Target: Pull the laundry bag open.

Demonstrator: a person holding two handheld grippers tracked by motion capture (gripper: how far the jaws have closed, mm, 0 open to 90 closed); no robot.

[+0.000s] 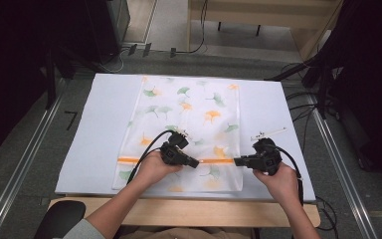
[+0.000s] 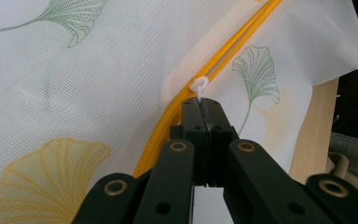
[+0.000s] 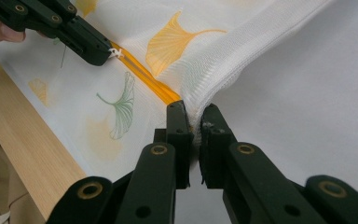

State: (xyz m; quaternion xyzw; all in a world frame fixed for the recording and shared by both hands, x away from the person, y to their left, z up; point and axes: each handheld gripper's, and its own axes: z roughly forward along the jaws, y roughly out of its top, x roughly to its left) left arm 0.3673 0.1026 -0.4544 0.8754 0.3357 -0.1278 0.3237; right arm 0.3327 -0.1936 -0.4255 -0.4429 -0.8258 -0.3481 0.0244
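Risk as I judge it: the small white zipper pull (image 2: 199, 86) could slip from my left gripper (image 2: 200, 103), or the zip jam if the white mesh laundry bag with ginkgo-leaf print (image 1: 189, 107), flat on the table (image 1: 104, 124), bunches. Left jaws fully closed on the pull. Right gripper (image 3: 192, 116) jaws nearly closed, pinching the bag's edge beside the orange zipper (image 3: 144, 77).

White table cover (image 1: 104, 129), wooden table edge (image 1: 189, 211), black chair (image 1: 59, 219).
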